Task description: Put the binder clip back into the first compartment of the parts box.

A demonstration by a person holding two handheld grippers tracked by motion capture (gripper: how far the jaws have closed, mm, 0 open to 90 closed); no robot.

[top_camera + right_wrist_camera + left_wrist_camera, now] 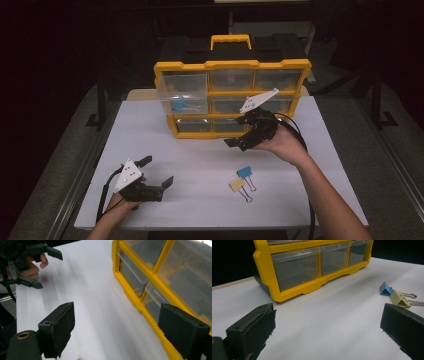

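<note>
White and flat, the surface sits in a dark room. On its near left corner the left hand-held gripper rests low, jaws spread wide and empty. The right hand-held gripper hangs above the middle, jaws likewise parted with nothing between them, just in front of the yellow-framed organiser box with clear plastic drawers. A small blue binder clip and a tan binder clip lie touching, between both hands, nearer the right.
</note>
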